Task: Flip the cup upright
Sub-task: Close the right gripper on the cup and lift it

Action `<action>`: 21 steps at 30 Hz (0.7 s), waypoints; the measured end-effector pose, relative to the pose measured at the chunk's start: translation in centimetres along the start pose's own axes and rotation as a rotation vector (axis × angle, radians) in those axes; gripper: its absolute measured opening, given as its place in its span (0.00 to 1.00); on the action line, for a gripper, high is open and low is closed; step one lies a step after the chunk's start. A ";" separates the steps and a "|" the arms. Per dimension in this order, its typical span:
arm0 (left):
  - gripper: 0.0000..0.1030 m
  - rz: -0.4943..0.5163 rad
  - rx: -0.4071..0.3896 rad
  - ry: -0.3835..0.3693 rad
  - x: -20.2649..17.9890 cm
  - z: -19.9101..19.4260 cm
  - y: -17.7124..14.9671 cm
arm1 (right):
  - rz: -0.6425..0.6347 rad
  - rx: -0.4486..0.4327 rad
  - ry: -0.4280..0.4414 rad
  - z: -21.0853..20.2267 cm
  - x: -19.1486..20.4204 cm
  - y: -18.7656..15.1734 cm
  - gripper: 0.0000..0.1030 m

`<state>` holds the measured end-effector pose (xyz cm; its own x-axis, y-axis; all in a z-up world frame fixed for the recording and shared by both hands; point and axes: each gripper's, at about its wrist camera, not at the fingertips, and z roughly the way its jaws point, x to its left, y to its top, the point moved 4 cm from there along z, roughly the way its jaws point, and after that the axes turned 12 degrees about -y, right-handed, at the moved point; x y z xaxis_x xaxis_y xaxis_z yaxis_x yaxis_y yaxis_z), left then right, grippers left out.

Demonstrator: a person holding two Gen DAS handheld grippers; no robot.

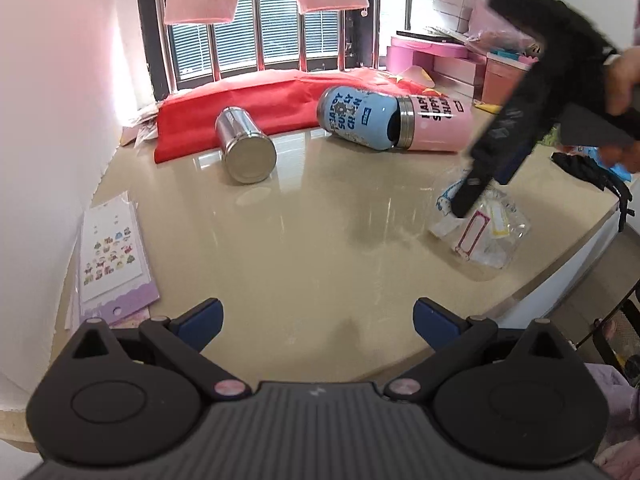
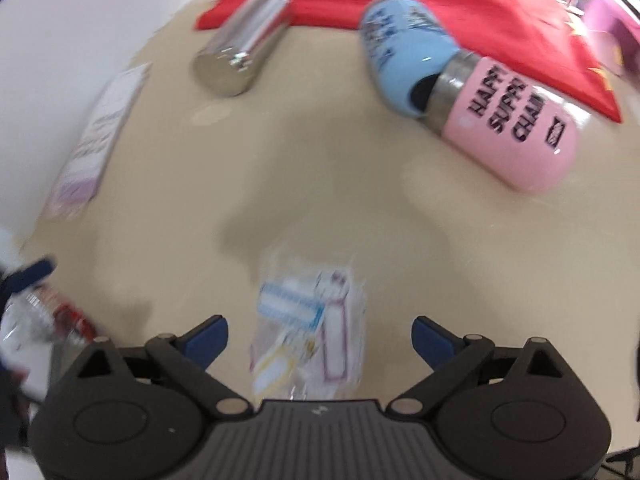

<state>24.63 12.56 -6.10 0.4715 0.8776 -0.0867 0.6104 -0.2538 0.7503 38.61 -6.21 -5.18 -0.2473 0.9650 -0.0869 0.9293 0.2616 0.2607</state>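
Three cups lie on their sides on the beige table (image 1: 304,240). A steel cup (image 1: 245,145) lies at the back left, its base toward me. A blue cup (image 1: 354,116) and a pink cup (image 1: 438,124) lie mouth to mouth at the back right. All three show in the right wrist view: steel cup (image 2: 240,58), blue cup (image 2: 404,56), pink cup (image 2: 516,120). My left gripper (image 1: 318,322) is open and empty above the near table edge. My right gripper (image 2: 320,338) is open and empty above a clear plastic packet (image 2: 308,332); it shows in the left wrist view (image 1: 486,178), well short of the cups.
A red cloth (image 1: 256,104) lies behind the cups along the window. A sticker sheet (image 1: 110,256) lies at the left wall. The clear packet (image 1: 482,230) lies near the table's right edge. Pink boxes (image 1: 432,56) stand at the back right.
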 end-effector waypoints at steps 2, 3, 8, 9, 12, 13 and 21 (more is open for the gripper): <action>1.00 0.000 -0.004 -0.004 -0.3 -0.1 0.2 | 0.030 0.016 -0.034 0.7 0.3 0.8 0.95; 1.00 0.001 -0.004 -0.004 -0.4 -0.2 0.2 | 0.035 0.026 -0.047 1.1 0.6 1.2 0.93; 1.00 -0.004 -0.003 0.008 -0.5 -0.2 0.3 | 0.084 0.039 -0.075 2.5 2.0 1.2 0.60; 1.00 -0.006 -0.006 0.010 -0.4 -0.4 0.3 | 0.087 0.001 -0.056 1.9 2.1 1.0 0.60; 1.00 -0.015 -0.013 0.015 -0.1 -1.0 0.1 | 0.077 -0.160 -0.007 -1.1 2.0 0.1 0.60; 1.00 -0.019 -0.016 0.020 0.1 -1.1 0.1 | 0.066 -0.243 0.027 -2.5 2.1 -0.4 0.60; 1.00 -0.091 -0.049 0.059 1.4 -2.5 -0.4 | -0.106 -0.968 -0.020 -5.8 5.5 -7.2 0.60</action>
<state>23.43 14.96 -4.90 0.3763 0.9189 -0.1183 0.6166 -0.1530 0.7723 28.99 -2.68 -1.98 -0.3035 0.9376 -0.1695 0.2726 0.2560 0.9274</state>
